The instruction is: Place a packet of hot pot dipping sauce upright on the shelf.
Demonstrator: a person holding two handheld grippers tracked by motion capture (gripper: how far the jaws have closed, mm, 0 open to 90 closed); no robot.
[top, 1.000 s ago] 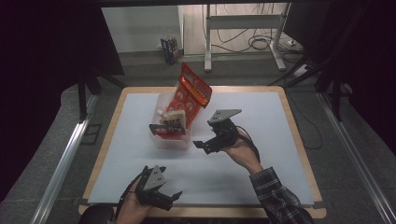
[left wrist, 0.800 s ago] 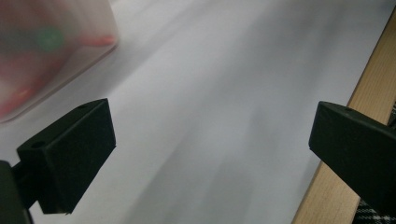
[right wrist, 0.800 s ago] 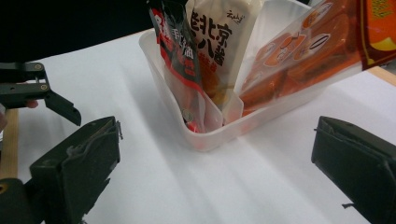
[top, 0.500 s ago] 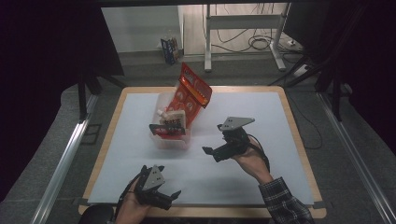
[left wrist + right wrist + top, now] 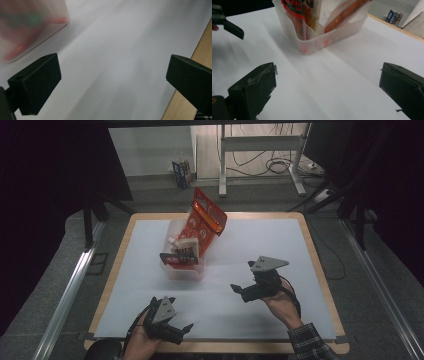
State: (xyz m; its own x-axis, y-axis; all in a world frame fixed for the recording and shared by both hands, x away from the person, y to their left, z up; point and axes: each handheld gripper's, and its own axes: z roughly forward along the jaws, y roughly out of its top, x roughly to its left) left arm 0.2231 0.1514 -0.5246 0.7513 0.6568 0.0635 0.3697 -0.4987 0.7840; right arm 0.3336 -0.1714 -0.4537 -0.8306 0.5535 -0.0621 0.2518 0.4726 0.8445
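A clear plastic bin (image 5: 182,270) stands left of the table's middle, packed with upright snack packets. A tall red packet (image 5: 207,217) leans out of its top. My right gripper (image 5: 242,279) is held to the right of the bin, a hand's width off, and points at it. In the right gripper view its jaws (image 5: 327,87) stand wide open with only white sheet between them, and the bin (image 5: 337,32) is ahead. My left gripper (image 5: 181,322) hovers near the front edge, open and empty (image 5: 110,82), with the blurred bin (image 5: 32,27) at the upper left.
A white sheet (image 5: 260,240) covers a wooden board whose bare edge (image 5: 190,65) runs close by my left gripper. Metal rails flank the table. A desk frame, cables and a small box (image 5: 181,172) are on the floor beyond the far edge.
My right gripper has drawn back from the bin, to the right and toward the front edge. The left gripper has hardly moved. The bin and packets stand as before.
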